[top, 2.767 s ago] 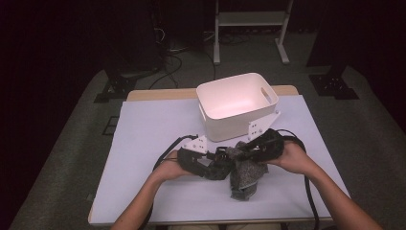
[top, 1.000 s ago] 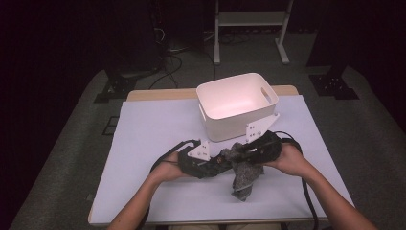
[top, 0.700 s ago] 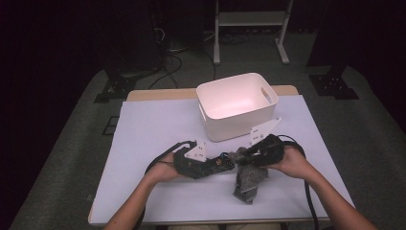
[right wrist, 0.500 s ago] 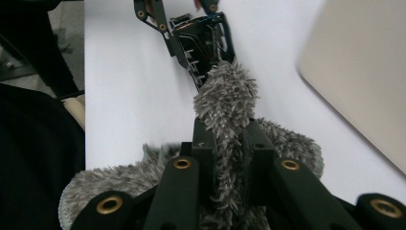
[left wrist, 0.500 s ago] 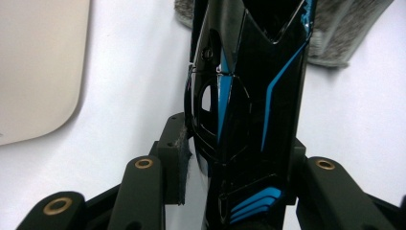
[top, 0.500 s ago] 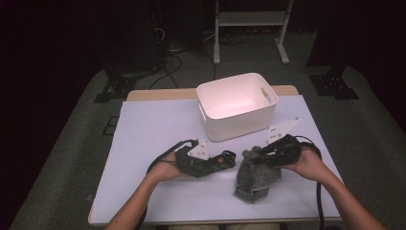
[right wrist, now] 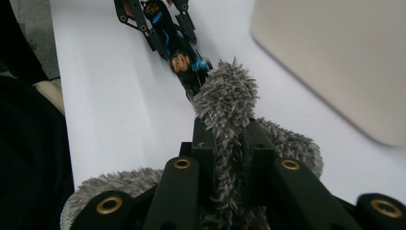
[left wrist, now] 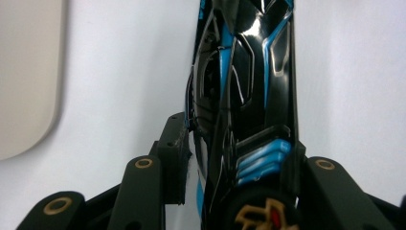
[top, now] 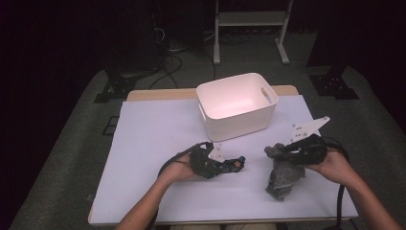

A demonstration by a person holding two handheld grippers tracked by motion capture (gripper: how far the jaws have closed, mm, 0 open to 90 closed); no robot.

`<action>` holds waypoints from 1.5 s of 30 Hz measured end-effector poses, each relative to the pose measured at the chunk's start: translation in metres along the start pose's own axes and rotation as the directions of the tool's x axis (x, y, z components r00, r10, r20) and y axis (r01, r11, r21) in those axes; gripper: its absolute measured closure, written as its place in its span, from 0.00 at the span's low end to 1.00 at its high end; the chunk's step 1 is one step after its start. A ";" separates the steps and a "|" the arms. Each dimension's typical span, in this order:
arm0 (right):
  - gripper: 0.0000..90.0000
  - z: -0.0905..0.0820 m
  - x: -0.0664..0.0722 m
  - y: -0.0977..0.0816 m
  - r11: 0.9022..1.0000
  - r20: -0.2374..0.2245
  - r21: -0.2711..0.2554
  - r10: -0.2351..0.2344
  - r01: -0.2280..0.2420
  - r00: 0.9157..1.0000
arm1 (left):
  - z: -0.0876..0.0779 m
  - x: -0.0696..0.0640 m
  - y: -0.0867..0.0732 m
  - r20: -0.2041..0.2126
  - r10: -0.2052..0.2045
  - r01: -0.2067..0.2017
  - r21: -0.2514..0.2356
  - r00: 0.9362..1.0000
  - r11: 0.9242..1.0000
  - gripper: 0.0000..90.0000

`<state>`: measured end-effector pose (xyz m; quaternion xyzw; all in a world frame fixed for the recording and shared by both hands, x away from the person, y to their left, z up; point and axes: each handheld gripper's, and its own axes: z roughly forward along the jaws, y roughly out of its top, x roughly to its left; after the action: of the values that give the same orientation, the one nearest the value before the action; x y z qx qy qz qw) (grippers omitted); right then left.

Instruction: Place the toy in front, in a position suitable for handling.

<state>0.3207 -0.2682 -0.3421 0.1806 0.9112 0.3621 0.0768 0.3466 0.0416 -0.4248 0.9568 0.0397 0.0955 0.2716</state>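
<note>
On the white table (top: 153,143) the two grippers are well apart, each holding its own thing. The left gripper (top: 230,166), at about 7 o'clock from the white bin (top: 238,104), has its jaws clenched on a black and blue toy car (top: 234,165); in the left gripper view the car (left wrist: 249,96) runs lengthwise between the two black jaws, which press on its sides near its rear end, its far end pointing to 12 o'clock. The car is held low over the table surface; whether it touches the sheet I cannot tell.

The right gripper (top: 280,153), at about 5 o'clock from the bin, is grasping a grey fluffy cloth (top: 285,172). In the right gripper view the jaws pinch a fold of the cloth (right wrist: 227,103), a tuft standing out past the tips towards 12 o'clock, with more of it bunched to either side below. In the high view the rest of the cloth hangs down to the table in front of the right hand (top: 335,165). The bin stands upright at the far middle of the table, beyond both grippers, touching neither
</note>
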 end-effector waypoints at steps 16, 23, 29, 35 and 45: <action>0.87 0.071 0.012 -0.001 0.999 -0.179 -0.021 0.028 -0.032 0.983 | -0.012 -0.016 -0.005 0.029 0.005 -0.004 -0.030 1.000 1.000 0.50; 0.86 0.068 0.021 -0.010 0.998 -0.195 -0.049 0.027 -0.037 0.980 | -0.017 -0.031 -0.013 -0.002 0.010 -0.010 -0.049 1.000 0.999 0.46; 0.86 0.068 0.026 -0.015 0.997 -0.212 -0.057 0.036 -0.049 0.977 | -0.020 -0.040 -0.014 -0.010 0.023 -0.024 -0.035 1.000 0.999 0.42; 0.86 0.073 0.030 -0.016 0.998 -0.224 -0.037 0.033 -0.042 0.974 | -0.024 -0.044 -0.017 -0.013 0.027 -0.028 -0.028 1.000 0.999 0.35; 0.86 0.076 0.038 -0.003 1.000 -0.255 -0.023 -0.008 0.002 0.967 | -0.033 -0.044 -0.024 0.005 0.017 -0.016 -0.044 1.000 0.999 0.28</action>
<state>0.3054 -0.2070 -0.3997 0.1294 0.9098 0.3925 -0.0381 0.2963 0.0730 -0.4166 0.9512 0.0291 0.0961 0.2918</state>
